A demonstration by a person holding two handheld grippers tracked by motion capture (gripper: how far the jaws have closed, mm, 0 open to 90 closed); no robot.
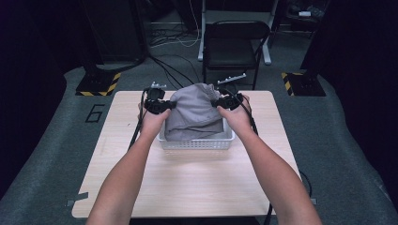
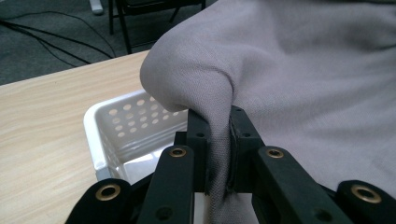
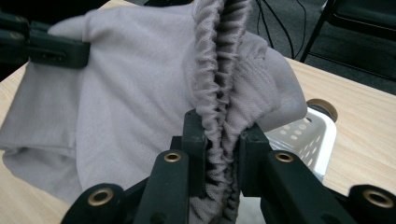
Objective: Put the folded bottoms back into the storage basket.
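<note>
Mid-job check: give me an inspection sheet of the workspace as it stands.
Surface: light wooden table, bare in front.
Job's things: grey fabric garment draped over white perforated plastic basket.
Clutter: nothing seen.
Grippers: left gripper shut on the garment's edge; right gripper shut on its gathered waistband.
Cables: black leads trail off the table; more lie on the floor.
Surroundings: grey carpet, black folding chair behind.

Black tongs (image 2: 218,154) with brass rivets, trailing black cables.

Black folding chair (image 1: 236,44) beyond the wooden table (image 1: 187,187), cables (image 1: 169,40) on grey floor (image 1: 338,140)
</note>
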